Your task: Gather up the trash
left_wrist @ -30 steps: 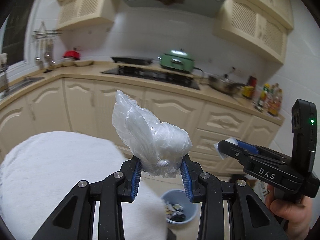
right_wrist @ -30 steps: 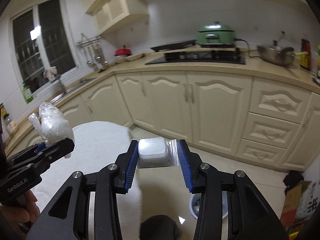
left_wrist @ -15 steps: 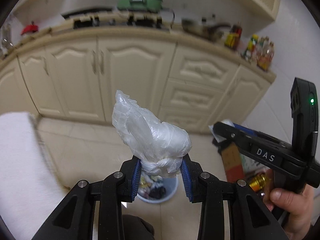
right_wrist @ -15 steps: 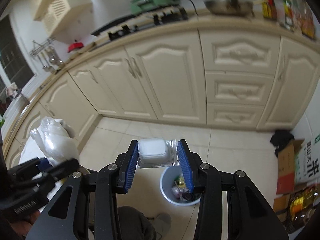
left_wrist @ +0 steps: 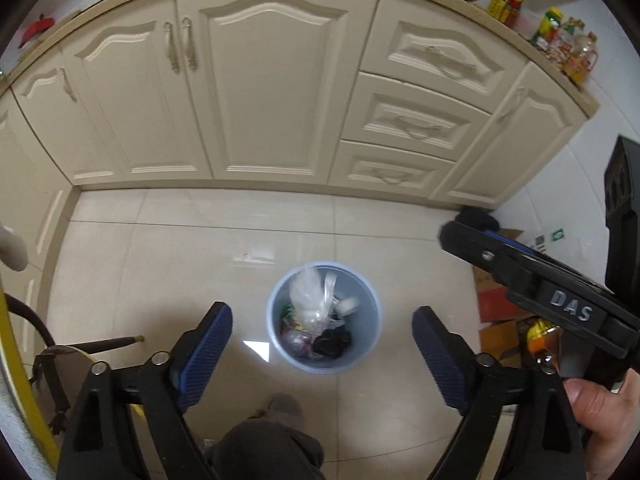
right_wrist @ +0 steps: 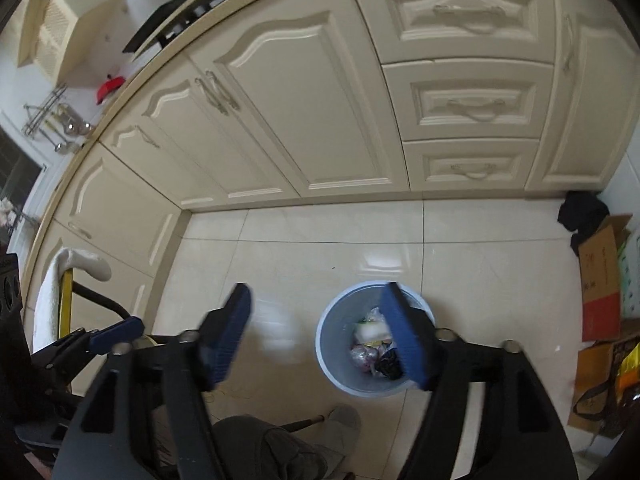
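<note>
A light blue trash bin [left_wrist: 276, 332] stands on the tiled floor, holding several pieces of trash. The crumpled clear plastic bag [left_wrist: 310, 300] lies in it, with a small white packet [left_wrist: 347, 305] beside it. My left gripper [left_wrist: 322, 328] is open and empty above the bin. My right gripper [right_wrist: 318, 312] is open and empty, its right finger [right_wrist: 402, 336] over the bin [right_wrist: 332, 344]. The white packet [right_wrist: 374, 330] shows among the trash there. The right gripper also shows at the right of the left wrist view [left_wrist: 520, 272].
Cream kitchen cabinets [left_wrist: 272, 88] run along the far side of the floor. Cardboard boxes [right_wrist: 600, 280] and a dark cloth [right_wrist: 580, 212] lie at the right. A white-covered table edge [right_wrist: 60, 280] and a chair are at the left. The person's legs [left_wrist: 272, 440] are below.
Both grippers have tilted down over the bin and opened. The plastic bag left the left gripper and the white packet left the right one; both now lie in the bin.
</note>
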Demonstrator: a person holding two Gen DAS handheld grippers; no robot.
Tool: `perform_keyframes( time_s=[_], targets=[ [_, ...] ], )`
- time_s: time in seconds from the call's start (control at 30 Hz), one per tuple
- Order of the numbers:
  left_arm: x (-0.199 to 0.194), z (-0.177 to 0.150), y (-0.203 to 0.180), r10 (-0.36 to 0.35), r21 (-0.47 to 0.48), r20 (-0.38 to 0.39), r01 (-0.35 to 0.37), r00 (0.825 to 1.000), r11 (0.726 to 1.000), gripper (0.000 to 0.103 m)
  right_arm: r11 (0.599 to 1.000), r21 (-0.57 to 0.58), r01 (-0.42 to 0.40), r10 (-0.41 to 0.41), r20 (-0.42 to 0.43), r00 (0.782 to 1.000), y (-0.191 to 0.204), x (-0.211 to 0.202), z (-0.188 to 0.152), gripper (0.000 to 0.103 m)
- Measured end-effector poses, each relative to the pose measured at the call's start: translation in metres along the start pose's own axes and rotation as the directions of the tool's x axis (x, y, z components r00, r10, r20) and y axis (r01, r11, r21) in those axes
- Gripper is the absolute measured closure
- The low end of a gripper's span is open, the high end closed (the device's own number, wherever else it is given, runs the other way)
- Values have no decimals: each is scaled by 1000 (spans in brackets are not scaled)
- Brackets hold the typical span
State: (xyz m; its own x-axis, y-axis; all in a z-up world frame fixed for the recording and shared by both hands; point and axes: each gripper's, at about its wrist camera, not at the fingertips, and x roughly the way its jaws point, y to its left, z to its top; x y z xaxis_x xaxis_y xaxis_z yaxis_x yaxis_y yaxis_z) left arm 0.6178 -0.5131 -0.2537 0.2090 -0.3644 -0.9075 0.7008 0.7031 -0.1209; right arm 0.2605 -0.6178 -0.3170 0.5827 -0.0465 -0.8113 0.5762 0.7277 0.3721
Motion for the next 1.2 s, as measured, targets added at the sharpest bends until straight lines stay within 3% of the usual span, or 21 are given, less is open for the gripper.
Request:
perform_keyframes(
  time_s=[0.1, 0.23, 0.33, 0.6, 0.83, 1.13, 1.2],
  targets=[
    [-7, 3, -3, 47, -13, 33, -47, 998, 999, 4, 999, 33, 1, -2, 20, 1000, -5, -5, -3, 0],
    [-29, -5, -7, 104, -16, 85, -103, 991, 995, 1, 999, 42, 18, -19, 21, 1000, -3, -11, -3, 0],
    [-51, -31, -24, 117, -31, 135, -114, 984, 993, 1, 999, 43, 24, -25, 32, 999, 3, -21, -6, 0],
    [-171, -112, -9, 119, -74, 289, -102, 950, 992, 1, 1000, -12, 1, 0, 90, 996, 46, -65, -13, 0],
    [-282, -197, 18, 165, -148, 448, -109, 879, 983, 1, 993, -113, -43, 63, 175, 983, 115, -122, -25, 0],
    [-405, -342, 43, 315, -293, 576, -169, 754, 941, 1, 945, -309, -111, 186, 226, 956, 231, -184, -67, 0],
    [-431, -383, 47, 372, -340, 589, -198, 718, 919, 1, 928, -352, -125, 215, 227, 950, 258, -196, -83, 0]
  ],
)
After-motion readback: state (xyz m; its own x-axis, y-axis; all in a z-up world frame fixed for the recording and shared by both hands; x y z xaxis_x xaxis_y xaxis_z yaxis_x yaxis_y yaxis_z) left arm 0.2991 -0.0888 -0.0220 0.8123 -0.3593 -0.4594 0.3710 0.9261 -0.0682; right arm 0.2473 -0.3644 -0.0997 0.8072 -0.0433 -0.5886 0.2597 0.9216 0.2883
